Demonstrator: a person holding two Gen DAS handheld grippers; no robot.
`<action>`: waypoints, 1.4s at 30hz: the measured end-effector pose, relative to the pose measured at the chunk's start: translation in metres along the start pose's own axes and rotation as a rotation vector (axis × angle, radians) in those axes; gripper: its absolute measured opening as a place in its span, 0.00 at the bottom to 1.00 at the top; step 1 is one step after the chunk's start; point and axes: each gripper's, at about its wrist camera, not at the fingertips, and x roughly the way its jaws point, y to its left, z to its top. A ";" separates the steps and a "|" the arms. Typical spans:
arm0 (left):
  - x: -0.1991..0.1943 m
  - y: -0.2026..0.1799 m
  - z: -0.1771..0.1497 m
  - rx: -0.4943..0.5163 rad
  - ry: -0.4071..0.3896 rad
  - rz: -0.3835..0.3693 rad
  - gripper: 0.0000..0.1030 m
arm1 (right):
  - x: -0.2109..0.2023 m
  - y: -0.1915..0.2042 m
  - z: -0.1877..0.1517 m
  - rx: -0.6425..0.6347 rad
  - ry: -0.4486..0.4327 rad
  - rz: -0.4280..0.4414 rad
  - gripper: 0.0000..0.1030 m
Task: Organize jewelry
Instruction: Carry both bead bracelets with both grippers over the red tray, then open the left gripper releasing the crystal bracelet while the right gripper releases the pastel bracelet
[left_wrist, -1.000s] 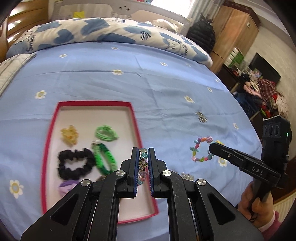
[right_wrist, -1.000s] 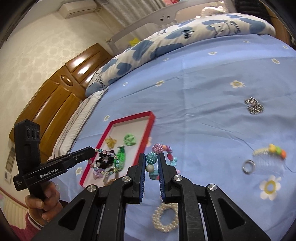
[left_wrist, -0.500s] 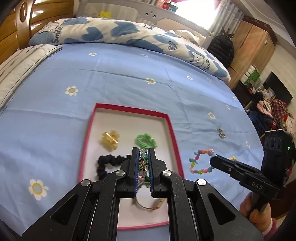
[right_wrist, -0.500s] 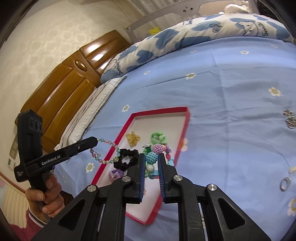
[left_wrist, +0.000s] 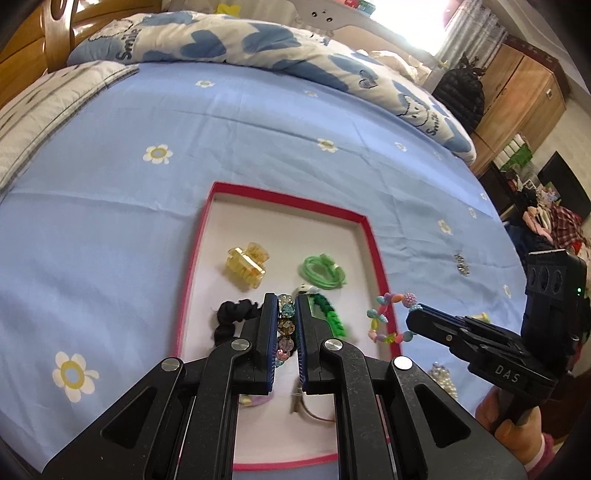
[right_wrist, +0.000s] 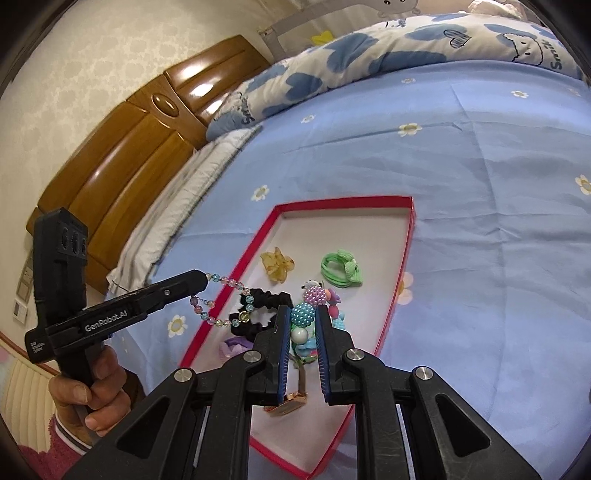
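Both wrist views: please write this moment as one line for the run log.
left tool: shut on pastel bead bracelet | right tool: shut on chunky bead bracelet | both above red tray | tray holds yellow claw clip, black scrunchie

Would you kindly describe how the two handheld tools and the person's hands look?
Both tools are matte black with silver pivot screws and blue ribbed pads. The left tool reads "GenRobot.AI" in white; the right tool reads "DAS" and shows a green light. Bare hands grip the handles; the sleeves are pink and fuzzy.
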 end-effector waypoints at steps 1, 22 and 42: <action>0.002 0.002 -0.001 -0.006 0.005 0.001 0.07 | 0.005 -0.001 0.000 0.002 0.010 -0.005 0.13; 0.037 0.037 -0.018 -0.041 0.090 0.106 0.08 | 0.073 -0.011 -0.005 0.009 0.147 -0.034 0.15; 0.026 0.036 -0.019 -0.062 0.088 0.122 0.25 | 0.068 -0.006 -0.005 0.011 0.126 -0.023 0.30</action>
